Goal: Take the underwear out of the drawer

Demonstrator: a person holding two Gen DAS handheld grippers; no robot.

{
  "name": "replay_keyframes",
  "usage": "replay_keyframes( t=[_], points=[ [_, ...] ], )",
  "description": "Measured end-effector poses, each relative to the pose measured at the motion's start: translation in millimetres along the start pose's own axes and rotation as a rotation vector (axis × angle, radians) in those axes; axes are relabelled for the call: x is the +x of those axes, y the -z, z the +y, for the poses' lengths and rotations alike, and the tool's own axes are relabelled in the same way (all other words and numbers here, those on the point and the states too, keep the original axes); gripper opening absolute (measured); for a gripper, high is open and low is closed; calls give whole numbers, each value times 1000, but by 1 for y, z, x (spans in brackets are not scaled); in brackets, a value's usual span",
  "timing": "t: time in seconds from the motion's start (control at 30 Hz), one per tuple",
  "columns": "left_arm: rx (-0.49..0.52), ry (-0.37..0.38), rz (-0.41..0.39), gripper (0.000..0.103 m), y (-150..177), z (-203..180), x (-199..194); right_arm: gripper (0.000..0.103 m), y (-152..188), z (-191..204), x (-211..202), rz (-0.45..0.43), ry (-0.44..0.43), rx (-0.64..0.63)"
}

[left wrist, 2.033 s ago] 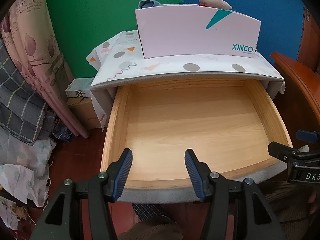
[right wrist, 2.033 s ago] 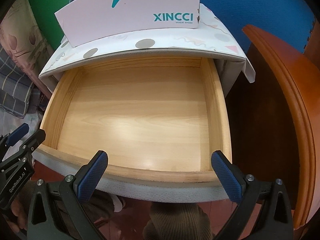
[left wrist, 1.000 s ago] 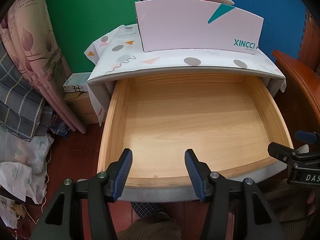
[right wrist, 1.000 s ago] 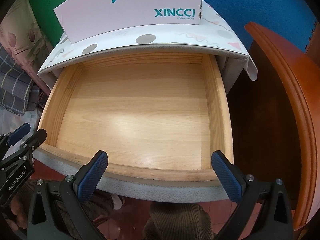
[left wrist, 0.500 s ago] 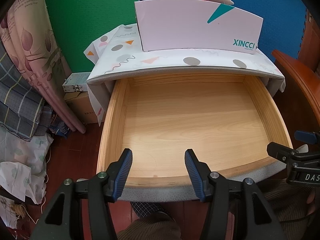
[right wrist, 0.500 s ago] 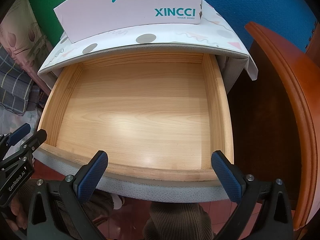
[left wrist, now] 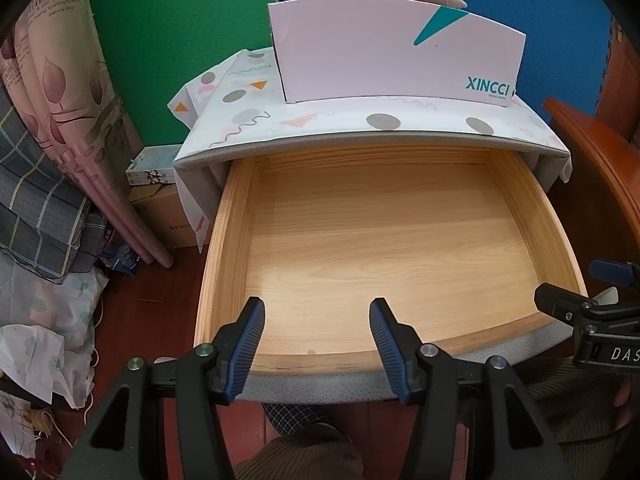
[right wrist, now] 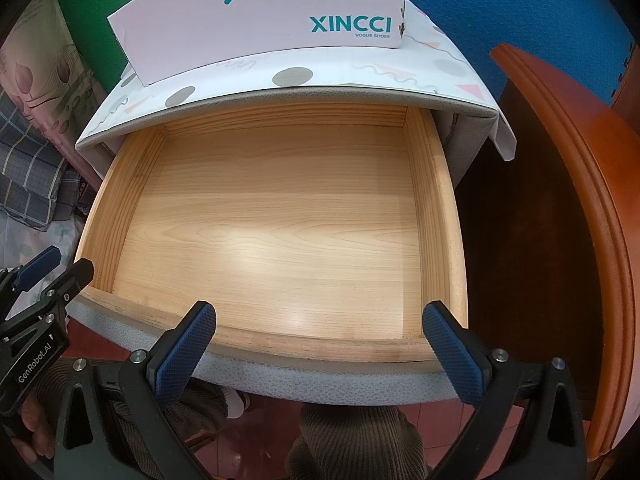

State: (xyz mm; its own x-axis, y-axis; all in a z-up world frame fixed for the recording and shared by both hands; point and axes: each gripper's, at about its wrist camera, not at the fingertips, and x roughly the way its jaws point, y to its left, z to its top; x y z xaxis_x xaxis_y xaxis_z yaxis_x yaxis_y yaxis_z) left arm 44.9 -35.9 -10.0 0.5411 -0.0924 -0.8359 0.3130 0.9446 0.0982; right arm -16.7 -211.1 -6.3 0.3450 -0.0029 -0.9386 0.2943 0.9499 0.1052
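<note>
two grippers: left gripper (left wrist: pixel 316 340) and right gripper (right wrist: pixel 320 348) both hang over the front edge of the drawer (left wrist: pixel 224 240), jaws apart, nothing between them.
underwear: none visible on the drawer's bare wood floor; cloth pokes above the box (left wrist: pixel 384 52) on the cabinet top, too hidden to identify.
relative to jaws: that cloth lies well beyond both, past the drawer's back edge.
risk: closing on air, or bumping the front edge, probably from reaching into a drawer with nothing in it.
</note>
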Motion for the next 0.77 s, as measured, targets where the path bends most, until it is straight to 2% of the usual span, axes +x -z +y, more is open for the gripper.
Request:
replay_keyframes(
  t=[0.77],
  points=[
    [2, 0, -10, 56, -1, 1, -4, 102, 0, 1, 0, 0, -1, -1]
  ],
)
